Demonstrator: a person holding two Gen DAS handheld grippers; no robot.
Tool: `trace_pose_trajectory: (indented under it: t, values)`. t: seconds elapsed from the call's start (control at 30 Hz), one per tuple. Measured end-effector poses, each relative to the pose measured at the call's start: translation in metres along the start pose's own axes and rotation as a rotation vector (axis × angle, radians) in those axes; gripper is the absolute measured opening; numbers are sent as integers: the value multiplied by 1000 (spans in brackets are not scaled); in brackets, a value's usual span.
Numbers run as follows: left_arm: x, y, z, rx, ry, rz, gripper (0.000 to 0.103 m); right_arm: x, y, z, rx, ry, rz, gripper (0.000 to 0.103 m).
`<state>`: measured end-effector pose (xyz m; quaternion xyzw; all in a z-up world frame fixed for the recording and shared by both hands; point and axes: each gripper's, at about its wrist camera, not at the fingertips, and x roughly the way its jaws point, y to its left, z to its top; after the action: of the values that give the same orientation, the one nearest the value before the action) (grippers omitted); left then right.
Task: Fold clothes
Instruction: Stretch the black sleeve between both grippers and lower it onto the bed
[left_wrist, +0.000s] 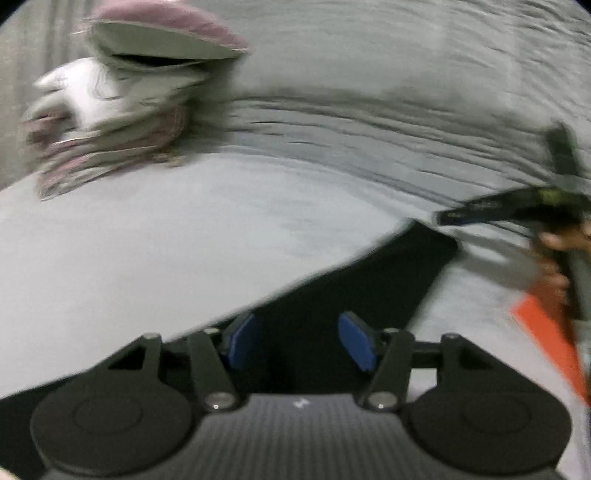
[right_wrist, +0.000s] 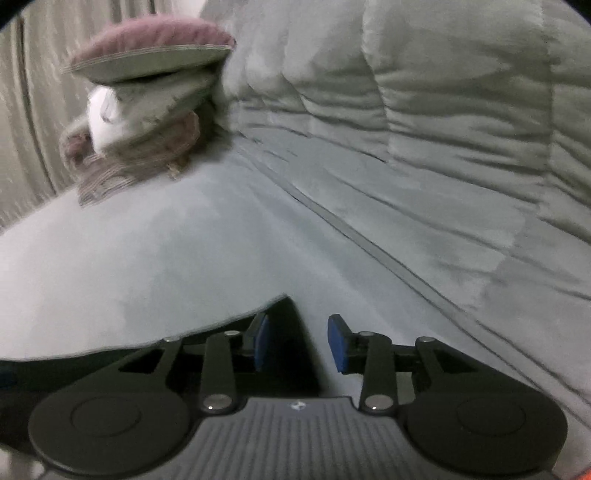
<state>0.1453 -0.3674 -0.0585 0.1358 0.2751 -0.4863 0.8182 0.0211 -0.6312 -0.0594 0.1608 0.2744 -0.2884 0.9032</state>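
A black garment (left_wrist: 373, 280) lies on the grey sofa seat (left_wrist: 147, 266), one edge running diagonally across the left wrist view. My left gripper (left_wrist: 299, 343) hovers over it, open, its blue pads (left_wrist: 242, 341) wide apart with only dark cloth showing behind the gap. In the right wrist view a pointed corner of the same black garment (right_wrist: 286, 332) sits between the spread fingers of my right gripper (right_wrist: 299, 343), which is open too. The right gripper (left_wrist: 447, 216) also shows blurred at the right of the left wrist view, held by a hand (left_wrist: 554, 258).
Stacked cushions (right_wrist: 147, 48), mauve and grey with something white (right_wrist: 101, 122) between them, sit at the far left against the sofa back. A quilted grey backrest (right_wrist: 443, 129) rises on the right. An orange part (left_wrist: 546, 339) shows under the hand.
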Motion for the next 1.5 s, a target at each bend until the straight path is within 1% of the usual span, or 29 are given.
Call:
trace_pose_trajectory:
  t: [0.03, 0.07, 0.13, 0.2, 0.27, 0.33, 0.4, 0.47, 0.5, 0.53, 0.57, 0.6, 0.7, 0.77, 0.83, 0.87, 0.9, 0.93, 0.97, 1.0, 1.03, 1.07, 1.17, 1.27, 1.3, 1.37, 1.4, 1.47, 1.5]
  values:
    - [0, 11, 1, -17, 3, 38, 53, 1, 1, 1, 8, -13, 22, 36]
    - [2, 21, 1, -31, 10, 72, 53, 7, 4, 2, 5, -15, 23, 36]
    - [9, 38, -1, -53, 31, 130, 53, 16, 15, 2, -35, -30, -10, 36]
    - [17, 49, -5, -64, 56, 156, 52, 27, 26, 0, -92, -49, -45, 35]
    - [26, 58, -9, -71, 82, 177, 50, 38, 34, -2, -128, -39, -59, 35]
    - [33, 62, -14, -68, 92, 190, 50, 49, 40, -6, -158, -22, -80, 30]
    - [36, 63, -16, -79, 90, 185, 49, 57, 45, -9, -192, -17, -119, 15]
    - [37, 62, -16, -75, 91, 169, 32, 56, 46, -7, -195, -34, -128, 8]
    - [39, 60, -16, -68, 94, 159, 14, 53, 44, -6, -172, -59, -118, 3]
    - [40, 57, -15, -51, 94, 166, 7, 49, 42, -5, -149, -85, -108, 3]
    - [40, 54, -13, -33, 93, 174, 7, 45, 41, -3, -132, -121, -117, 3]
    - [40, 52, -13, -28, 75, 184, 6, 40, 40, -2, -129, -155, -130, 3]
    - [39, 49, -12, -33, 33, 215, 6, 37, 36, 1, -118, -189, -151, 3]
    - [50, 51, -15, -38, 55, 229, 8, 48, 36, 1, -123, -142, -165, 3]
    - [53, 47, -17, -20, 55, 249, 8, 62, 39, -1, -146, -79, -175, 3]
    - [52, 44, -16, -8, 56, 261, 13, 66, 42, -2, -163, -63, -195, 3]
    - [50, 43, -15, -10, 49, 262, 24, 66, 46, -2, -182, -67, -217, 4]
    - [47, 43, -15, -14, 42, 264, 40, 65, 49, -3, -201, -76, -232, 6]
    - [43, 44, -16, -31, 29, 256, 46, 62, 52, -3, -212, -85, -240, 16]
    - [39, 46, -17, -49, 16, 247, 48, 60, 55, -4, -223, -93, -247, 32]
    - [35, 47, -18, -67, 3, 239, 48, 56, 56, -5, -224, -103, -233, 37]
    - [29, 49, -19, -85, -8, 236, 48, 52, 58, -5, -224, -111, -217, 39]
    - [13, 49, -23, -137, -28, 220, 49, 37, 64, -2, -191, -122, -87, 39]
    - [-3, 45, -29, -164, -9, 194, 50, 26, 78, -2, -166, -89, 77, 42]
    - [-7, 43, -32, -166, 3, 186, 51, 25, 87, -3, -165, -62, 132, 42]
    - [-14, 39, -40, -161, 30, 171, 52, 23, 102, -8, -179, -12, 186, 42]
    - [-16, 37, -44, -161, 31, 165, 52, 22, 110, -10, -186, 13, 212, 42]
    - [-20, 32, -52, -163, 30, 153, 53, 17, 120, -20, -214, 40, 217, 42]
    - [-22, 30, -56, -163, 30, 147, 56, 16, 120, -25, -219, 53, 209, 42]
